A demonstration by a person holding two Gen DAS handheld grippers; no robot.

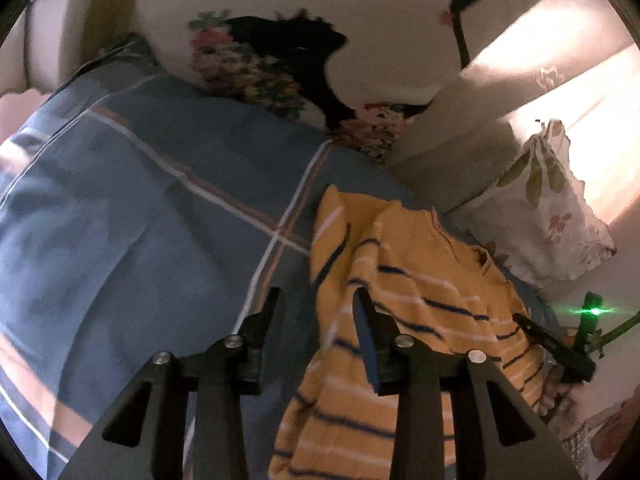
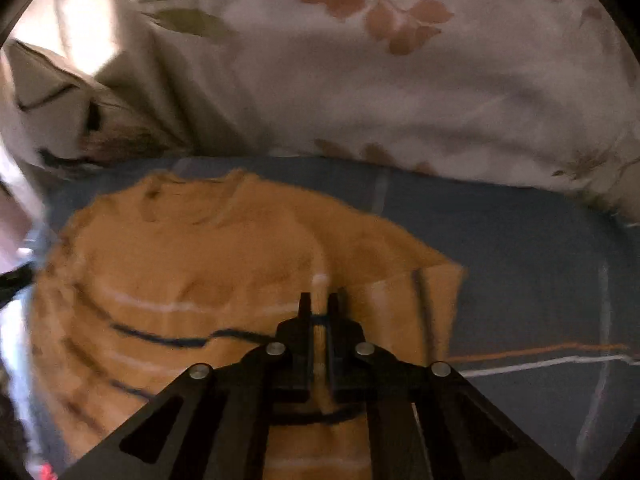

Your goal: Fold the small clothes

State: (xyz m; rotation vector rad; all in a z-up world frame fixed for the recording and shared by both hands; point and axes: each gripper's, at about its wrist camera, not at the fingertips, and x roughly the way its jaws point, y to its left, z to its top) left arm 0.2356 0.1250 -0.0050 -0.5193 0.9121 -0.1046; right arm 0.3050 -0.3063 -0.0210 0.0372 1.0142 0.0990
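A small yellow shirt (image 1: 404, 292) with navy and white stripes lies crumpled on a blue checked bedsheet (image 1: 140, 208). My left gripper (image 1: 316, 300) is open, hovering over the shirt's left edge, its right finger over the fabric. In the right wrist view the shirt (image 2: 192, 264) spreads across the sheet (image 2: 520, 280), collar towards the pillows. My right gripper (image 2: 319, 304) is shut on a fold of the shirt near its right sleeve. The right gripper (image 1: 524, 322) also shows at the shirt's far side in the left wrist view.
A floral cushion with a black figure (image 1: 304, 40) and a leaf-print pillow (image 1: 548, 208) stand at the head of the bed. The leaf-print pillow (image 2: 400, 80) fills the back of the right wrist view. A green light (image 1: 594, 311) glows at right.
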